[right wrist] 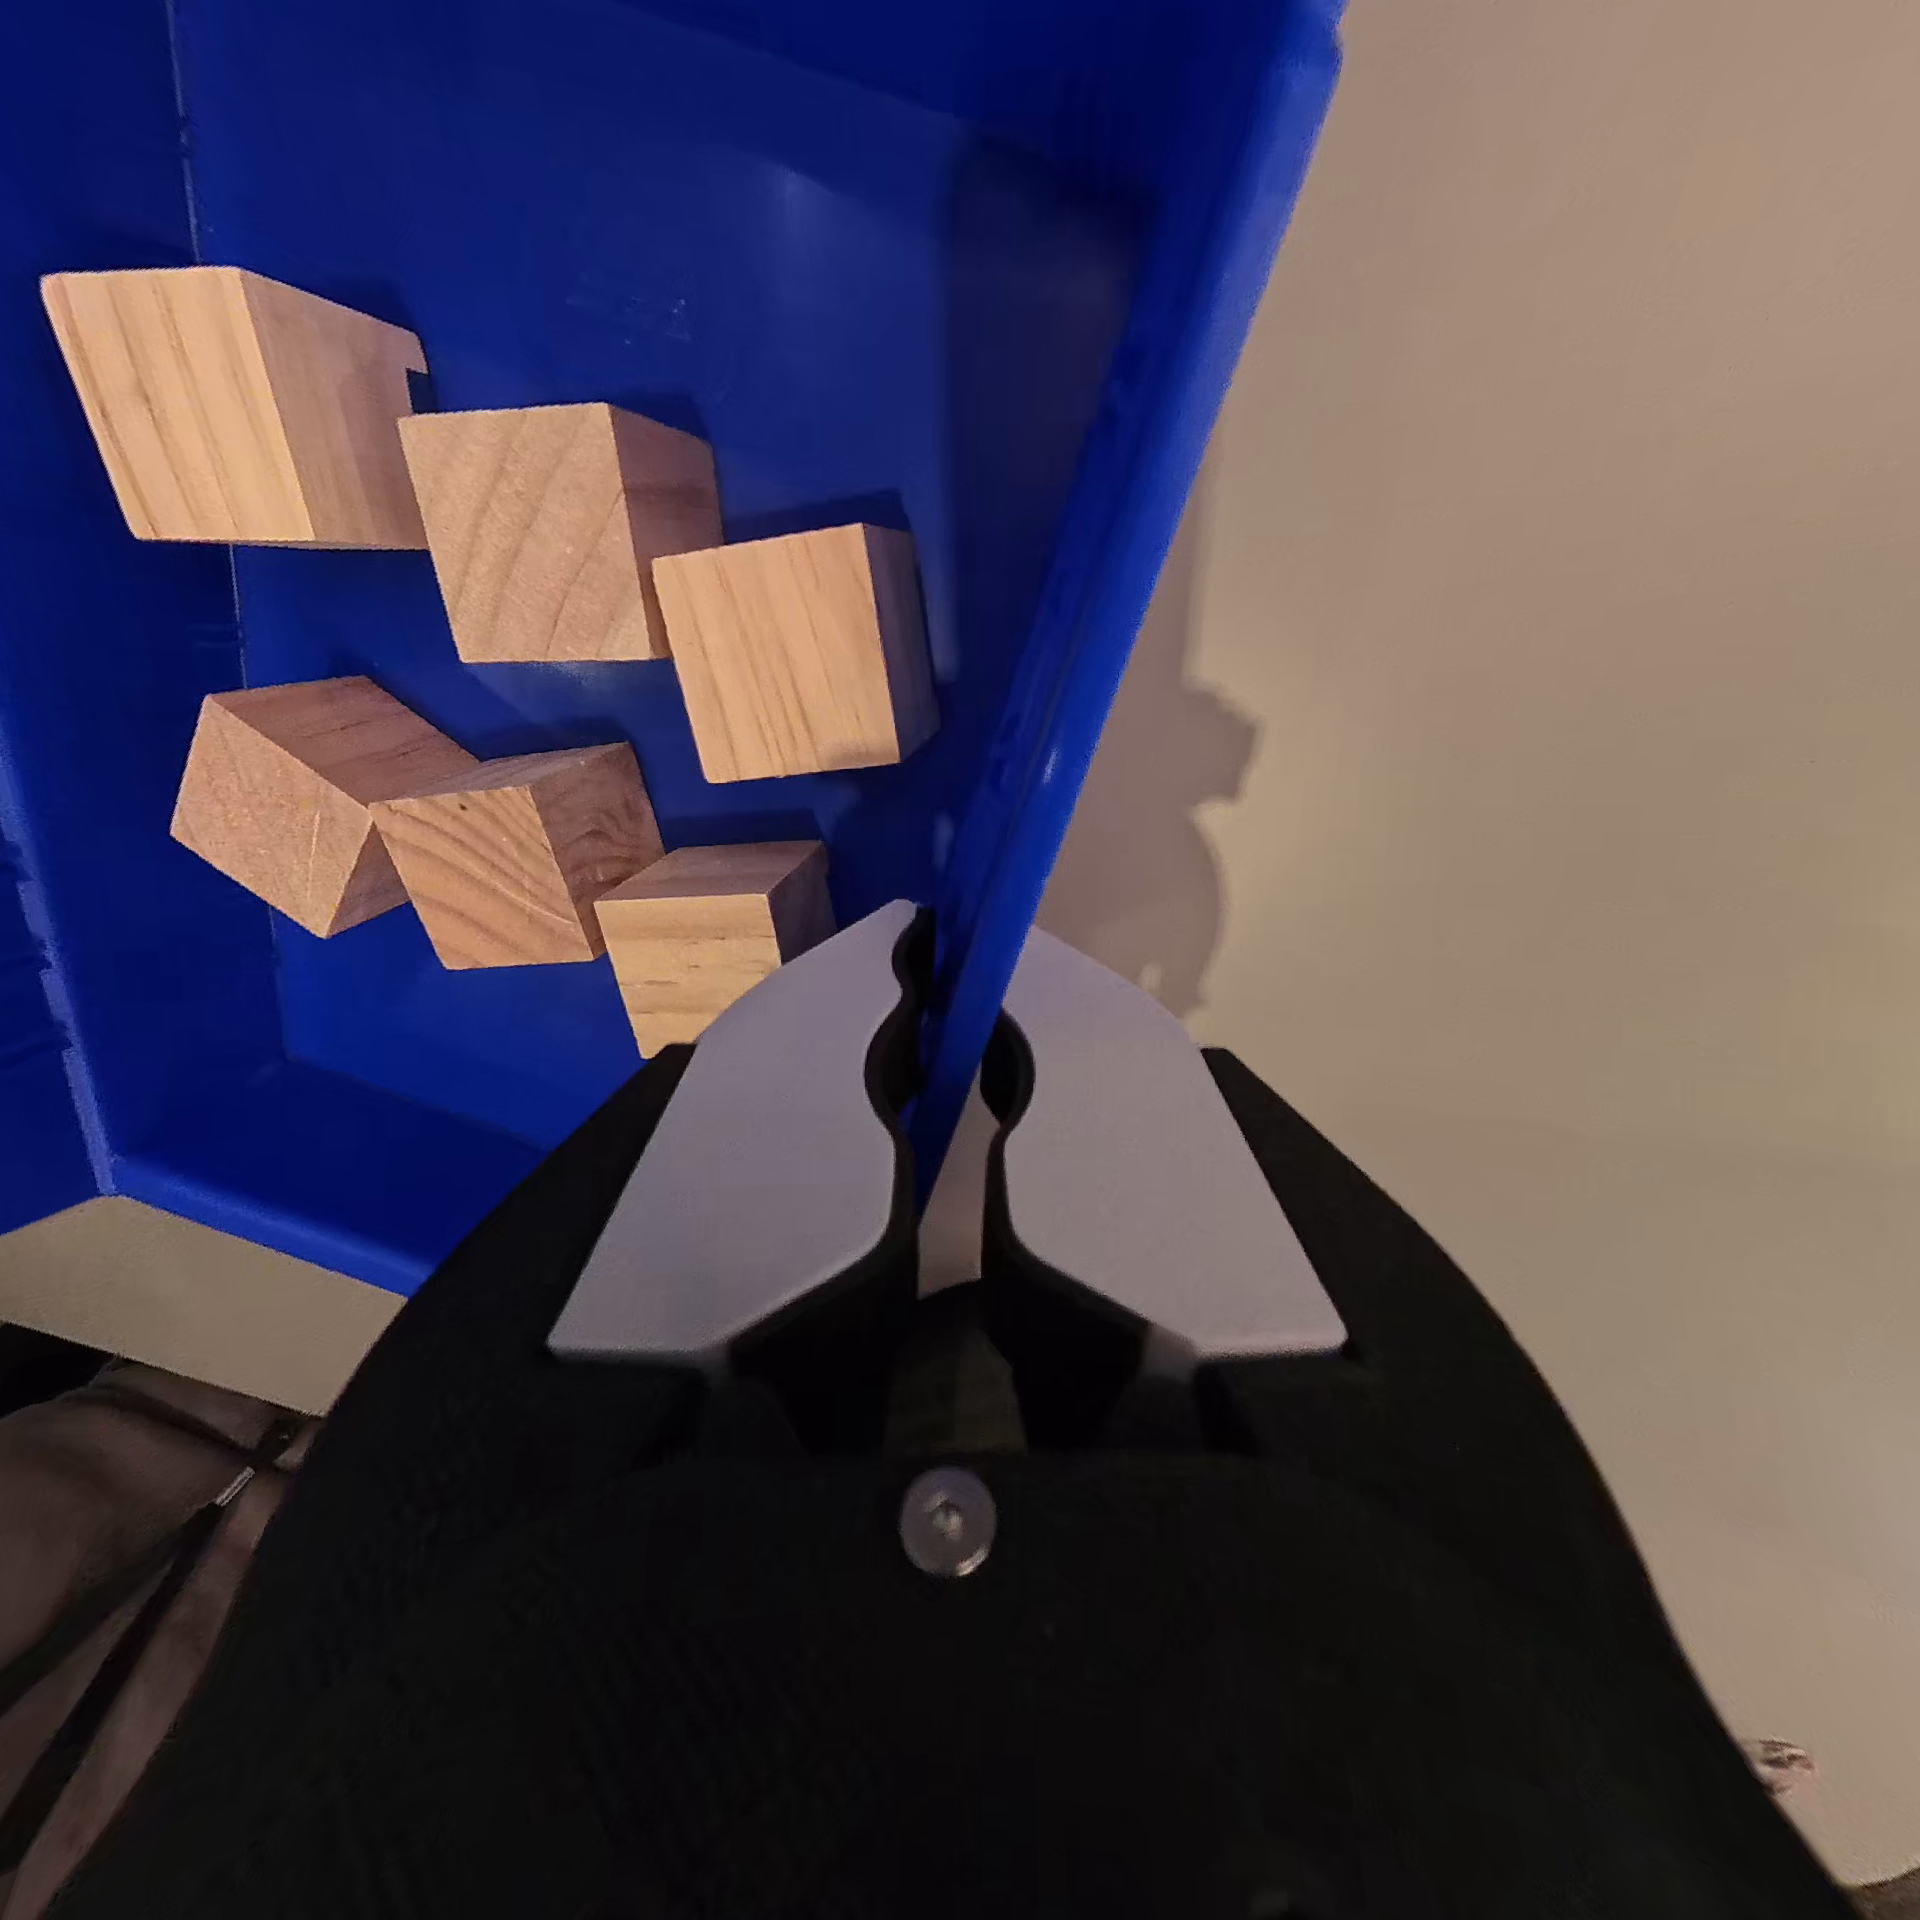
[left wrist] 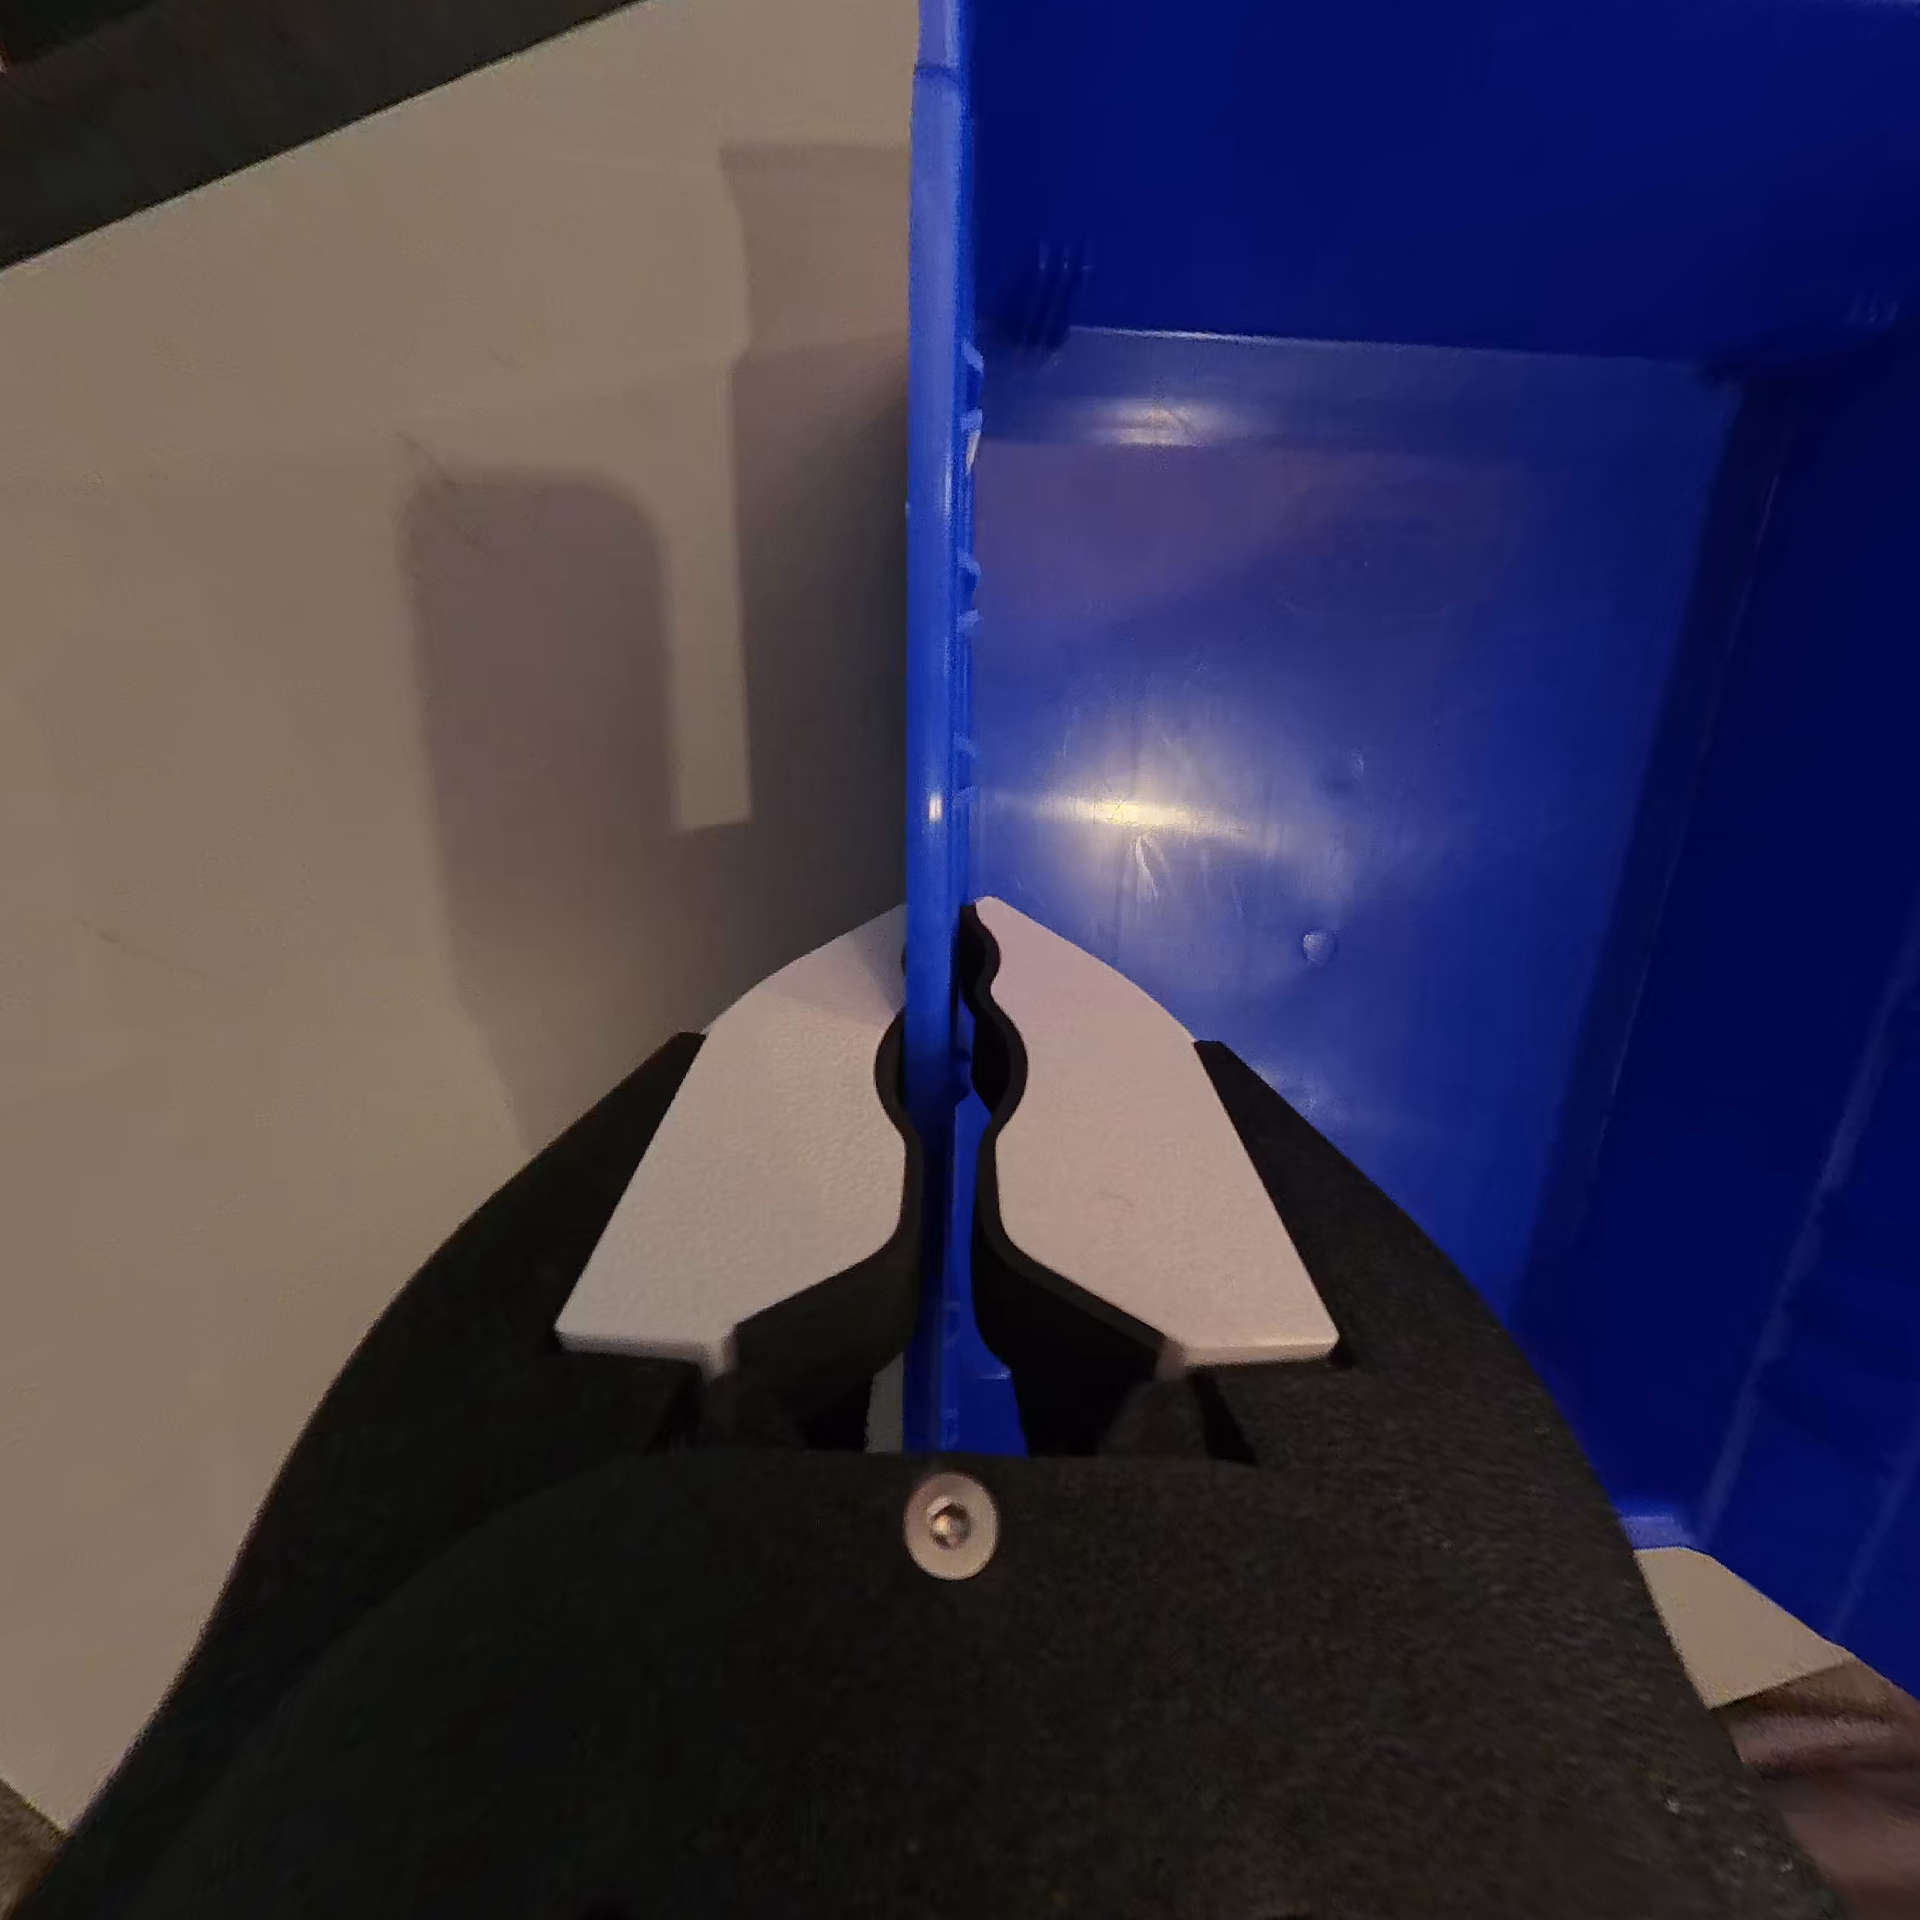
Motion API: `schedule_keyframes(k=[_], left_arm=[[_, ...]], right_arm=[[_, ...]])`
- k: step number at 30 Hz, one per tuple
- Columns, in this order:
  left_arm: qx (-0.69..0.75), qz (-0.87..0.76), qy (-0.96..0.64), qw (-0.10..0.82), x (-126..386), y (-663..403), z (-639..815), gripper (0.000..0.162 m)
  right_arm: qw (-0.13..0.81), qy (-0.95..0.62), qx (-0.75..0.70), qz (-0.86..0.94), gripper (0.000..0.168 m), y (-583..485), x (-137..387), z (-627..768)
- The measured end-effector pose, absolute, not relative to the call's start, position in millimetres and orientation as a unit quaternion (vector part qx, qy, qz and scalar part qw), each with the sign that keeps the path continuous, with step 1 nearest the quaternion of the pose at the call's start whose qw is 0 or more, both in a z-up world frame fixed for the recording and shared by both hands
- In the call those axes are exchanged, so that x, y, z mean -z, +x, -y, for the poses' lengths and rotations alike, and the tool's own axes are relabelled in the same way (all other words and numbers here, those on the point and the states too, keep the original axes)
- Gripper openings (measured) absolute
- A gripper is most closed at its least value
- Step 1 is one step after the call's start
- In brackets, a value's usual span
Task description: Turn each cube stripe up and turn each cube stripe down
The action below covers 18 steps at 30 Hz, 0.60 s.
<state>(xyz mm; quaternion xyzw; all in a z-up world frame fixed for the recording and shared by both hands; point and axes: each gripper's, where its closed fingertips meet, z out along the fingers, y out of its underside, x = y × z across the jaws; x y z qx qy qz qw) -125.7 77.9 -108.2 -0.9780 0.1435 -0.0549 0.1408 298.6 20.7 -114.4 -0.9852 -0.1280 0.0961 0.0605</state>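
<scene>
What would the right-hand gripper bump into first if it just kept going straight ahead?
Nothing new, probably: the right gripper is already shut on the side wall of the blue plastic bin, so it would slide along that wall. The light wooden cubes lie just left of that line, the nearest beside its left finger.

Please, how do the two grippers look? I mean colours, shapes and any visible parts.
Both look alike. The left gripper and the right gripper each have a wide, matte black, grainy body with one silver screw in the middle. Two light grey curved fingers taper to the tips, with wavy black pads along their inner edges. No cables or markings show.
</scene>
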Motion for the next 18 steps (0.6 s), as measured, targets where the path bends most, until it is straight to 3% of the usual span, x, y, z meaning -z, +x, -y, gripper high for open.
schedule_keyframes(k=[18], left_arm=[[0.080, -0.146, -0.981, 0.099, 111.6, -123.8, -48.4, 0.008]], right_arm=[[0.053, -0.980, -0.081, 0.176, 0.007, 278.8, 114.2, -76.5]])
